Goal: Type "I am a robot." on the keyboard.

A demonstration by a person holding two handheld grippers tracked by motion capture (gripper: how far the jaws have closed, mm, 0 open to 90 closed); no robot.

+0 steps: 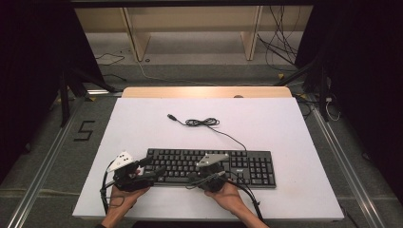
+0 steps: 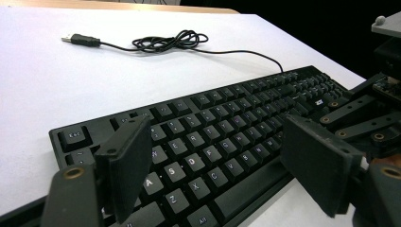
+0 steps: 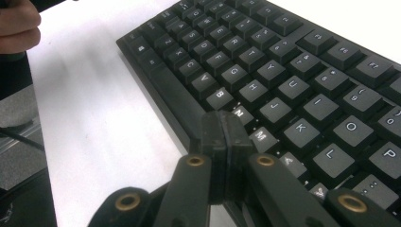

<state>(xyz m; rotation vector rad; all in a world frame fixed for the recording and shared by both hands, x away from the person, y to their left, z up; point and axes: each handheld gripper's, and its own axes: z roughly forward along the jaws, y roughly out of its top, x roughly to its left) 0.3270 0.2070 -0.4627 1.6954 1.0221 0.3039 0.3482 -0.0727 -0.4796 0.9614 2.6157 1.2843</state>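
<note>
One keyboard [image 1: 211, 166] lies at the tabletop's [image 1: 142, 123] near edge, its single cable [image 1: 204, 122] coiled behind. Two tongs: right tongs [image 3: 224, 142], closed and empty, poised over the N key as a pressing tip; left tongs [image 2: 213, 161] wide open, empty, over the left-hand keys. Press straight down, one key only.

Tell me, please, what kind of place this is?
Probably a recording studio or lab, not an office: a white-covered table ringed by black curtains, loose cables on the grey floor, and a black plastic computer keyboard lying unplugged on it.
</note>
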